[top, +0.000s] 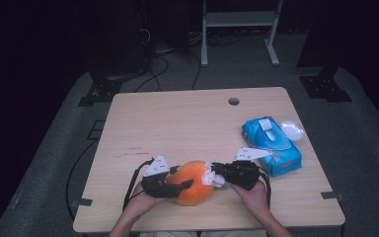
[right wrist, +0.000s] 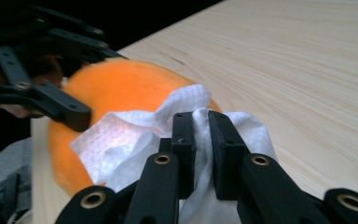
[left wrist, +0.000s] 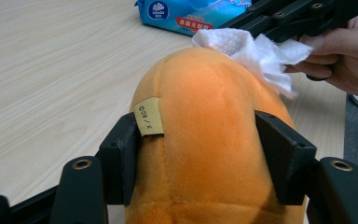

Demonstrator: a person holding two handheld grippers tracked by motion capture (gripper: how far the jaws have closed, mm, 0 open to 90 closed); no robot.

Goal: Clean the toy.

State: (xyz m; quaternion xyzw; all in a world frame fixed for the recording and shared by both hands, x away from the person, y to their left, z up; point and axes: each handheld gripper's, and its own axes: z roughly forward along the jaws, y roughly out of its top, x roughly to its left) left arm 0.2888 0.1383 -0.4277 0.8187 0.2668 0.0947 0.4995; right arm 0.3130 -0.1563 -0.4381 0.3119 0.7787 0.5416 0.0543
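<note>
Wooden table (top: pixel 187 123) — clamped orange plush (top: pixel 193 183), wipe (top: pixel 211 178)

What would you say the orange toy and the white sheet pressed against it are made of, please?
The orange toy looks like plush fabric: fuzzy matte nap, stitched seams, a sewn-in tag. The white sheet looks like a thin non-woven wipe or tissue: dimpled, crumpled in soft folds; whether it is damp I cannot tell.

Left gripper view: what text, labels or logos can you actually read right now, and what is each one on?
"008/X", or close to it: on the small tan tag sewn to the orange plush toy; the print is tiny, so this reading is unsure.
Round white logo and red strip with characters: on the blue wipes pack; too small and blurred to read.
High view: print on the same pack is unreadable.
</note>
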